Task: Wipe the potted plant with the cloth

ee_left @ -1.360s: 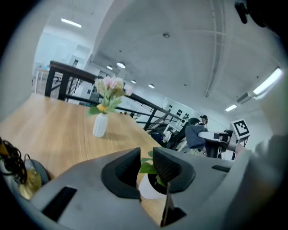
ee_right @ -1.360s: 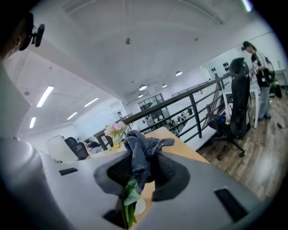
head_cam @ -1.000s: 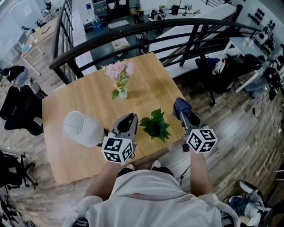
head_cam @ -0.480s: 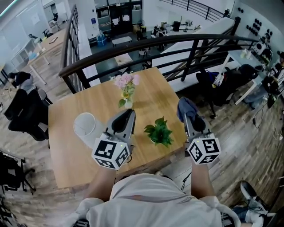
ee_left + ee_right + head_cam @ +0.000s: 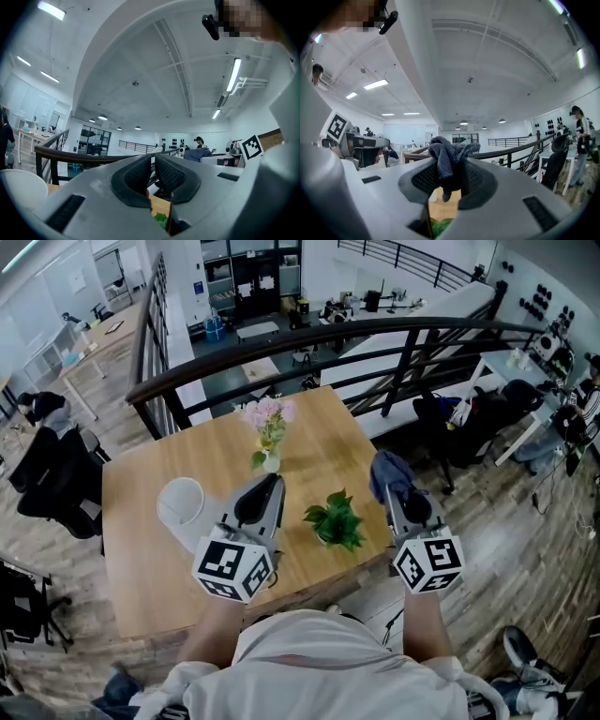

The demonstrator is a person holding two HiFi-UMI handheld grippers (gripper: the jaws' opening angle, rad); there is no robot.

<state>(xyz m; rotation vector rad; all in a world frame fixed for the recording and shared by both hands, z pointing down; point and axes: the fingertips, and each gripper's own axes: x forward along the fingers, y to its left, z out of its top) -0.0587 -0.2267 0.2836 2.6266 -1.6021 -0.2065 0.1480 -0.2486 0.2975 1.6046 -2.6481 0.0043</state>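
Observation:
The small green potted plant stands on the wooden table near its front edge, between my two grippers; a bit of its green shows low between the left jaws. My left gripper hovers left of the plant, level, its jaws nearly together with nothing between them. My right gripper hovers right of the plant, shut on a dark blue-grey cloth. The cloth bunches up out of the pads, and the plant's leaves show below.
A vase of pink flowers stands behind the plant. A white lampshade-like object lies left of the left gripper. A dark railing runs behind the table. Chairs and desks stand on the floor around.
Both grippers have risen from near the tabletop and now sit higher on either side of the plant. The cloth stayed in the right gripper. Over the last half second little moved.

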